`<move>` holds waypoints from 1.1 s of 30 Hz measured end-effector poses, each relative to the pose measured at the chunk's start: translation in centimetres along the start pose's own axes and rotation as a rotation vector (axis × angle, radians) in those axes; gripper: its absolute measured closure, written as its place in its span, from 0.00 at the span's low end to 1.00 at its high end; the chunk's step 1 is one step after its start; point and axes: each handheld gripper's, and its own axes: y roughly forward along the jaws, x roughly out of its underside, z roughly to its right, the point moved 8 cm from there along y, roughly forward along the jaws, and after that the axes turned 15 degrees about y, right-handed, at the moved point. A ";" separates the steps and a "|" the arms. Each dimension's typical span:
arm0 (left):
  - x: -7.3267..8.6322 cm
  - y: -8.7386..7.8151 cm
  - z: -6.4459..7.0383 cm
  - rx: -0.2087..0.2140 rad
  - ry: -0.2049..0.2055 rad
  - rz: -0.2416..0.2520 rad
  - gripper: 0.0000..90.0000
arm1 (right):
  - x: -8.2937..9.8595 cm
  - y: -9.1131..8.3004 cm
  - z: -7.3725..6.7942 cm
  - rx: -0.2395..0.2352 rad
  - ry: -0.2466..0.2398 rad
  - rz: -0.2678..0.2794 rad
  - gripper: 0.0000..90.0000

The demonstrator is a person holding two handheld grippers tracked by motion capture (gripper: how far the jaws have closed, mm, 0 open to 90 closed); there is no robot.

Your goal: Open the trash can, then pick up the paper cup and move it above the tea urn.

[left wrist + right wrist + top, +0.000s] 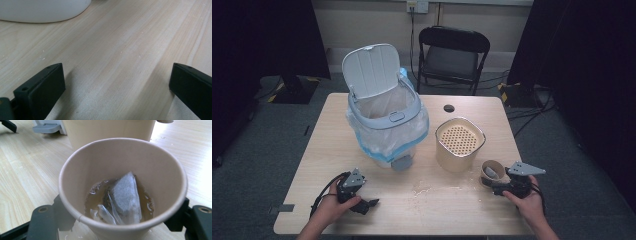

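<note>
One paper cup [122, 187] is held upright near the right edge of the table [327, 150], mouth up, long axis vertical. It is clamped at its sides by the right gripper [493, 185], both jaws pressed against its wall in the right gripper view. One tea bag [125, 197] is seen lying in a little brown liquid at the bottom, its tip pointed up. One beige container [459, 145] with a perforated insert is placed just beside the cup, toward the table's middle. One white bin [384, 120] with a plastic liner and raised lid is set farther left. The left gripper [371, 203] is rested near the front edge, jaws spread wide over bare wood, nothing between them. Spilled specks are seen at the front centre.
</note>
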 end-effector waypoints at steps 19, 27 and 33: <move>0.0 0.0 0.0 0.000 0.000 0.000 0.00 | -3.1 -2.5 0.2 0.019 -0.004 -0.003 0.31; 0.0 0.0 0.0 0.000 0.000 0.000 0.00 | -4.1 -2.9 0.8 0.030 -0.003 -0.011 0.32; 0.0 0.0 0.0 -0.001 0.000 0.000 0.00 | -5.4 -2.9 1.4 0.046 -0.017 -0.016 0.31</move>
